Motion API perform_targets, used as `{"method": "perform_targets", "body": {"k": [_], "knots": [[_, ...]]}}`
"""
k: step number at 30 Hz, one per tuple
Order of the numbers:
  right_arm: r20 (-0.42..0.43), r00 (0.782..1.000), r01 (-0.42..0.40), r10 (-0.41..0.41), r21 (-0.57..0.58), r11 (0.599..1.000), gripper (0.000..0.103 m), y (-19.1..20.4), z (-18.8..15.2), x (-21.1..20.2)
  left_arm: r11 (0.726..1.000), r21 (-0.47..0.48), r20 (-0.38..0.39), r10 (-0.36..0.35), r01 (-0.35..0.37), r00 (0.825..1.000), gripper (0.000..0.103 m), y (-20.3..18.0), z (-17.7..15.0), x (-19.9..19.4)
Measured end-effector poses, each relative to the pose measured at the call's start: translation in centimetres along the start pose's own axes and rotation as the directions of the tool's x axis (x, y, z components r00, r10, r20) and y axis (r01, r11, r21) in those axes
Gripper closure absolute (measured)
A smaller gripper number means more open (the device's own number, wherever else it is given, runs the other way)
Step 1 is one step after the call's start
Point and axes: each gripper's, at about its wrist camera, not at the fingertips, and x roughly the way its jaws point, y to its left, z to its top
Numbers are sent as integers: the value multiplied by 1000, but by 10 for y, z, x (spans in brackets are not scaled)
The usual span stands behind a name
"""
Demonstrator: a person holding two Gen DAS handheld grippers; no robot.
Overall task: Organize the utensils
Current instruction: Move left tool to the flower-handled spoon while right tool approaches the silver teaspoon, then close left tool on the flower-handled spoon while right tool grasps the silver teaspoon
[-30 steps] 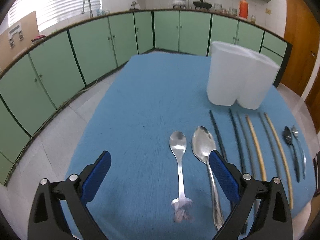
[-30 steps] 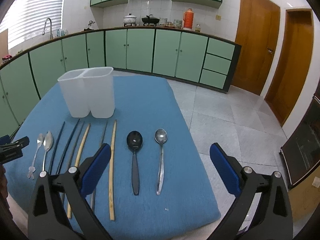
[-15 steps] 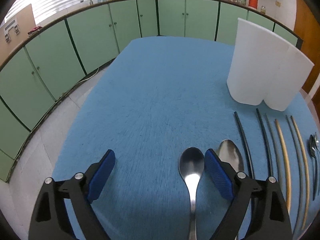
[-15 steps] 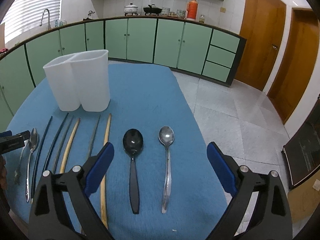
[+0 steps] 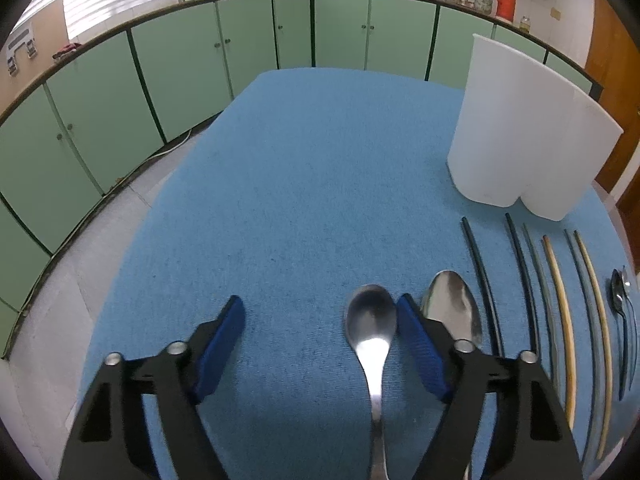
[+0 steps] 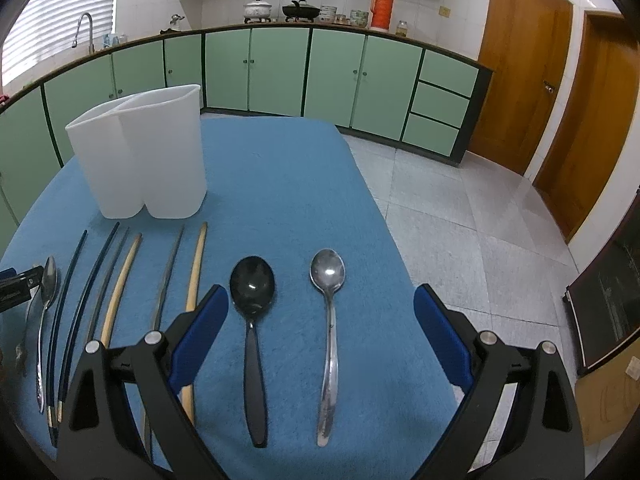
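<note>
My left tool (image 5: 320, 320) has dropped closer; its jaws are closing around the small shiny steel spoon (image 5: 371, 332) on the blue-clothed counter (image 5: 300, 184), right pad beside its bowl. My right tool (image 6: 320, 312) stays wide over the black plastic spoon (image 6: 252, 320).

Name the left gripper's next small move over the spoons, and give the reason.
Probably keep closing the left gripper on the small silver spoon. Its fingers are closing with that spoon between them, lying flat on the blue cloth. The right finger sits beside the bowl, parting it from the larger silver spoon; the left finger stands well clear.
</note>
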Motion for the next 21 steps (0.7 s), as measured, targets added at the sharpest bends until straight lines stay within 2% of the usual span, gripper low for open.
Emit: {"method": "perform_targets", "body": {"k": [7,11,14,21], "knots": [[-4,1000,24,-24,-1,1000,12,-10,2,9,999,5,10,-46,46,999,58,-4,0,-3],[-24,1000,21,-21,2,1000,23,-22,6,19,998,14,21,-69,69,997,77,-10,-5,-9],[-59,998,3,-2,9,1000,32,-27,8,32,997,13,25,-79,79,997,77,-9,-5,-8],[-100,994,-35,33,-14,999,39,-23,15,55,997,9,41,-78,78,996,77,-8,-6,-10]]}}
